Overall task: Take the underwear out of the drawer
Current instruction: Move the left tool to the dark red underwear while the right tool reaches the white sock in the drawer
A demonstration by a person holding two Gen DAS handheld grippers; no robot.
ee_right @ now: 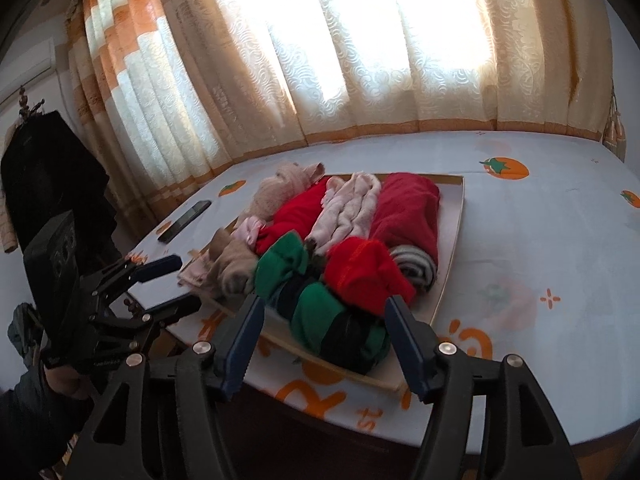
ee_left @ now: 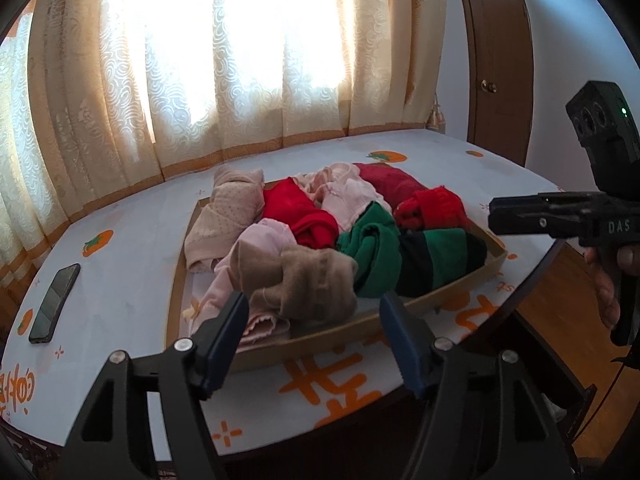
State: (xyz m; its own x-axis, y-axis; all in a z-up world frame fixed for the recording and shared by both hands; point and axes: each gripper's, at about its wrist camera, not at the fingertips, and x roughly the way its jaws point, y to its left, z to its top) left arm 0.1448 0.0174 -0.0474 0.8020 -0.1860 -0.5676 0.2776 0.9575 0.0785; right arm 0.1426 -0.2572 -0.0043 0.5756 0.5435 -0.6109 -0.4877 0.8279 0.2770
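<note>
on the bench (ee_left: 132,240) with its white, orange-printed cloth sits a shallow cardboard drawer (ee_left: 460,286) heaped with rolled underwear (ee_left: 320,216) in red, pink, beige and green. both the left gripper (ee_left: 314,334) and right gripper (ee_right: 320,338) hang spread wide before it, holding nothing. a black phone (ee_left: 54,304) lies left.

We see a tan tray (ee_left: 460,286) with red (ee_left: 304,216), green-and-black striped (ee_left: 420,260), pale pink (ee_left: 348,192) and beige (ee_left: 308,280) clothes. Tablecloth (ee_left: 132,232) is white with orange fruit print; curtains (ee_left: 248,60) are cream with orange trim; phone (ee_left: 54,304) is black.
</note>
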